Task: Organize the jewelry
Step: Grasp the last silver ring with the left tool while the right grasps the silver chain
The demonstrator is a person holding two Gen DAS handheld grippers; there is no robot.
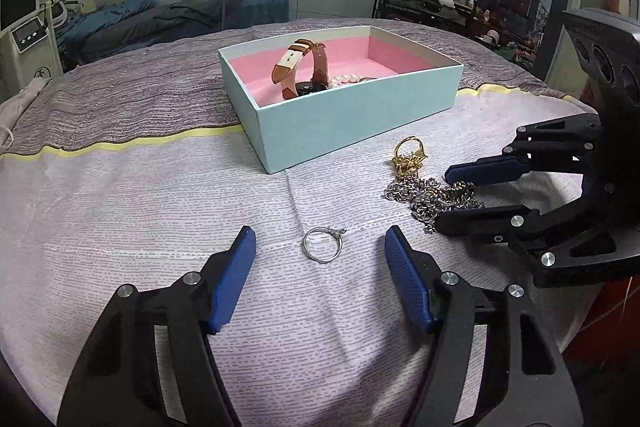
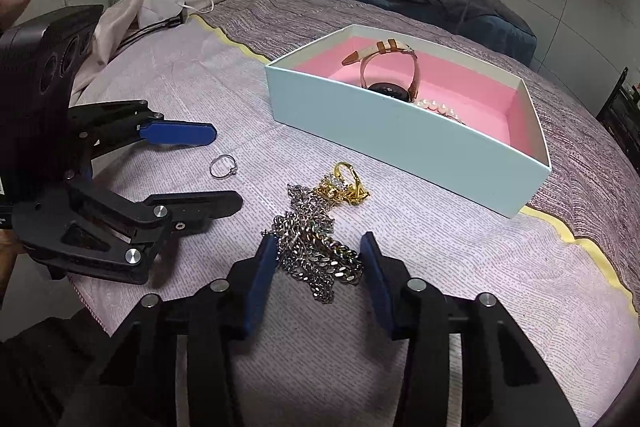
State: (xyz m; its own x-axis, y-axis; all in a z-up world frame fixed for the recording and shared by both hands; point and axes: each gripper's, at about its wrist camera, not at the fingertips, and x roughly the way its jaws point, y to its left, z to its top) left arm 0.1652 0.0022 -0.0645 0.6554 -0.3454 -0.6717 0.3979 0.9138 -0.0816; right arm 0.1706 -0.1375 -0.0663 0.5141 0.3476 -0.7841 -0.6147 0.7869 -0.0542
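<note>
1. Nearest the left wrist camera, the left gripper (image 1: pixel 320 247) hangs low over the cloth (image 1: pixel 160 211) on the bench with its jaws spread wide; neither blue pad touches anything.
2. The ring (image 1: pixel 322 245), thin and silver with a small setting, lies flat on the cloth between those pads, clear of both. From the right wrist view it sits between the left gripper's fingers (image 2: pixel 180 135) at the left of the scene.
3. Far of the ring stands the box (image 1: pixel 340 131), pale blue outside with a pink lining, open on top. Inside it a watch (image 1: pixel 304 67) with a brown strap stands on edge, with a pearl string (image 1: pixel 344 79) just to its right.
4. Right of the ring, a gold piece (image 1: pixel 409 153) lies on the cloth near the box's front wall, touching a heap of silver chain (image 1: pixel 430 199).
5. The right gripper (image 2: pixel 318 259) has its jaws half spread, one pad on each side of the chain (image 2: pixel 316 251), the left pad just beside the links; no firm grip shows.
</note>
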